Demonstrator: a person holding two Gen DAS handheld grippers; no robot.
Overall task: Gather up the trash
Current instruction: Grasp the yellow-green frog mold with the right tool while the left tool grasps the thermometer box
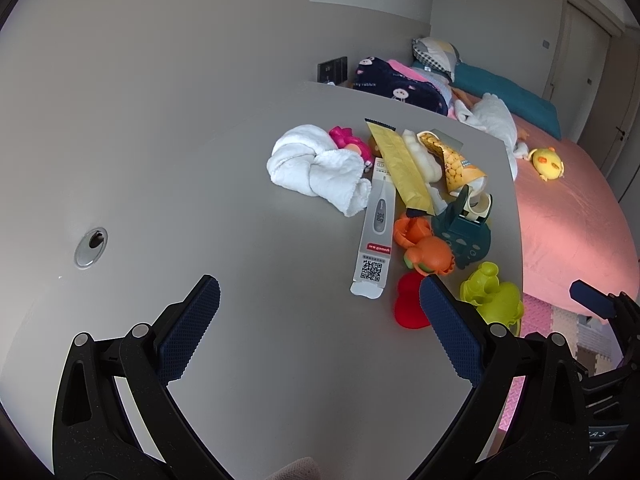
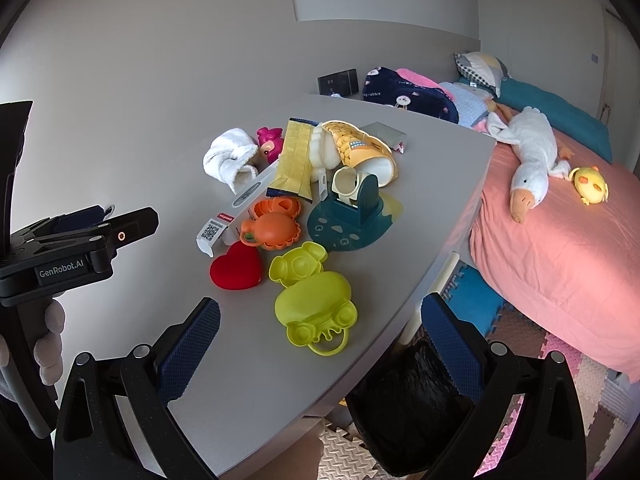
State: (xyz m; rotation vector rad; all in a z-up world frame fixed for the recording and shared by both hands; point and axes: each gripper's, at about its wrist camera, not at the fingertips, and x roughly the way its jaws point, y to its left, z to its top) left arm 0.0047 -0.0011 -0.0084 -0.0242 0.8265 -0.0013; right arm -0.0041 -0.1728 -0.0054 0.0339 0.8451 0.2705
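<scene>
A pile lies on the grey table (image 1: 224, 208). A thermometer box (image 1: 374, 232) (image 2: 236, 208), a yellow wrapper (image 1: 400, 168) (image 2: 294, 160) and a corn snack bag (image 1: 452, 160) (image 2: 360, 148) lie among toys. My left gripper (image 1: 320, 312) is open and empty above the table, short of the box. My right gripper (image 2: 320, 320) is open and empty over the table's near edge, above a green toy (image 2: 316, 308). A black bin bag (image 2: 416, 400) sits below the edge.
White towel (image 1: 316, 168), pink toy (image 1: 348, 142), orange toy (image 1: 424, 248), red heart (image 2: 236, 266), teal tape dispenser (image 2: 356, 204) lie on the table. A pink bed (image 2: 560, 240) with a plush goose (image 2: 532, 160) stands to the right. The left gripper's body (image 2: 80, 248) shows at left.
</scene>
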